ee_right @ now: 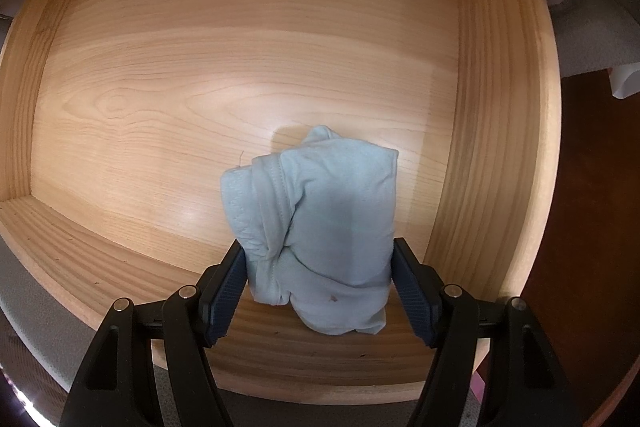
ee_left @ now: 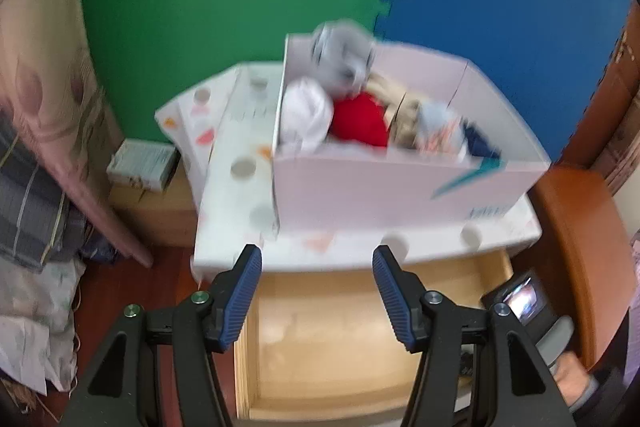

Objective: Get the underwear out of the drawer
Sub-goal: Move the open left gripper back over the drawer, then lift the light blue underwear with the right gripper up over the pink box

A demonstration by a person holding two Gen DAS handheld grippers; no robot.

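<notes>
Inside wooden drawer (ee_right: pixel 240 75): right gripper (ee_right: pixel 318 279) clamped on pale blue underwear (ee_right: pixel 320 227); left gripper (ee_left: pixel 317 293) spread wide, holding nothing, above drawer.

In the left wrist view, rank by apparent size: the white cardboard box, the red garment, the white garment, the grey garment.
1. white cardboard box, by far the largest.
2. white garment and red garment look about equal; blur prevents ranking.
3. grey garment, slightly smaller, though it sits farther back.

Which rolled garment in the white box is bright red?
The red bundle in the middle of the white cardboard box, between the white roll and the beige one; no other is red.
</notes>
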